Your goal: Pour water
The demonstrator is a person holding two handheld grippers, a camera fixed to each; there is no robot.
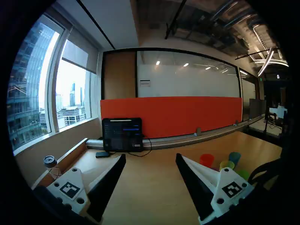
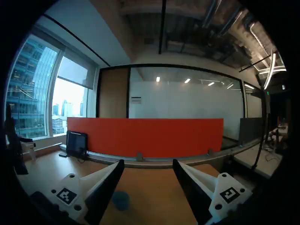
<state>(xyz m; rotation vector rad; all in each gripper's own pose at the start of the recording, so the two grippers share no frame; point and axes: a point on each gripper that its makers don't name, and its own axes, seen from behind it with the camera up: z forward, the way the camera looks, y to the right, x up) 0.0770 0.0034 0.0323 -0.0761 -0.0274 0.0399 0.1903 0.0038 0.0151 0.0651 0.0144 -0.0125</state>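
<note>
My left gripper (image 1: pixel 150 155) is open above a wooden table (image 1: pixel 150 187), with nothing between its fingers. Several plastic cups stand to its right: an orange one (image 1: pixel 206 159), a blue one (image 1: pixel 234 157), a yellow-green one (image 1: pixel 227 164) and a green one (image 1: pixel 243 173), partly hidden behind the right finger. My right gripper (image 2: pixel 147 161) is open too and holds nothing. In the right gripper view a blue cup (image 2: pixel 120 200) stands on the table low down, beside the left finger. I cannot make out a water container.
A dark tablet (image 1: pixel 122 134) with a cable leans against the orange partition (image 1: pixel 172 114) at the table's back; it is also the tablet (image 2: pixel 77 144) at left in the right gripper view. Windows run along the left. A dark upright object (image 2: pixel 13 148) stands at the far left.
</note>
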